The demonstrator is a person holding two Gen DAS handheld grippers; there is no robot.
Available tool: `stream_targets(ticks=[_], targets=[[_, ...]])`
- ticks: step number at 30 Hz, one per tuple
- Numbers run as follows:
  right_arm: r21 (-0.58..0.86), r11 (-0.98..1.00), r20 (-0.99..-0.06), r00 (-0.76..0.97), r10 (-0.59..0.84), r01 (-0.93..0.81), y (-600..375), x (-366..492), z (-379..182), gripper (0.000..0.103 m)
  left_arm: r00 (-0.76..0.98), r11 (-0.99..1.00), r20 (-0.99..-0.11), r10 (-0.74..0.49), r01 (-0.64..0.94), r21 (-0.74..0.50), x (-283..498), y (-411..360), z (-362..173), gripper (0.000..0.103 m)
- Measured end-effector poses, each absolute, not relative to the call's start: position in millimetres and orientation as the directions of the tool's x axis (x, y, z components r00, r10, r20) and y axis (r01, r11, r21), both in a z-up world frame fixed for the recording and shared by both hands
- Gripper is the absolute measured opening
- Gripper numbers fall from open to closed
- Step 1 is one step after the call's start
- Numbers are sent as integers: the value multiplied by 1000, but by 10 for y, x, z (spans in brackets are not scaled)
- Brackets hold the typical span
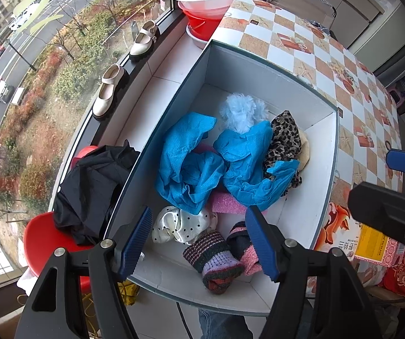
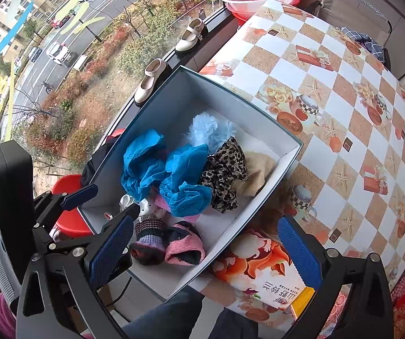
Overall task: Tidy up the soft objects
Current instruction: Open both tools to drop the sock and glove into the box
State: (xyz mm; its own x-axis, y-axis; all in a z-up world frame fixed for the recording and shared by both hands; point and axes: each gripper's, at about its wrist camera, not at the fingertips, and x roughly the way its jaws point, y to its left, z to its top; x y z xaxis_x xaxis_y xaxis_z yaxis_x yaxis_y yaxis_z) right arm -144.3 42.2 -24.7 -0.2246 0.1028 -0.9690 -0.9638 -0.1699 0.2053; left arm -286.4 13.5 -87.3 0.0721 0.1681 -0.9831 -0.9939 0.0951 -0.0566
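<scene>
Left wrist view: my left gripper (image 1: 199, 243) hangs over the near end of the white box (image 1: 284, 84) with its blue fingers (image 1: 136, 243) spread wide and nothing between them. Inside the box I see crumpled blue cloth (image 1: 191, 163) across the middle, a pale blue fluffy piece (image 1: 242, 113) toward the far wall, leopard-print fabric (image 1: 284, 138) against the right wall, a pink sponge-like piece (image 1: 225, 203) under the blue cloth, a white polka-dot satin piece (image 1: 180, 224), and knitted striped socks (image 1: 216, 260) at the near end just below my fingertips. Black clothing (image 1: 89, 189) drapes on a red chair (image 1: 44, 240) outside the box's left wall. Right wrist view: my right gripper (image 2: 205, 251) is also splayed open and empty, one finger over the box's near left corner, the other past its right wall over a printed orange carton (image 2: 259, 271) on the checkered tablecloth (image 2: 343, 84). The knitted socks (image 2: 148, 243) and a pink knit piece (image 2: 185, 245) lie at the near end, and I can see the left gripper (image 2: 103, 200) at the box's left edge.
</scene>
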Motion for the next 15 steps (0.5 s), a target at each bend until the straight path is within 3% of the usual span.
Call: stream_targets(ticks=[10, 15], targets=[[207, -159, -968, -225, 108, -965, 406, -1405, -234, 103, 68, 86, -987, 143, -995, -56, -2842, 89, -940, 72], [217, -149, -967, -233, 103, -965, 404, -1389, -262, 103, 152, 70, -956, 253, -988, -139, -2921, 109, -758, 73]])
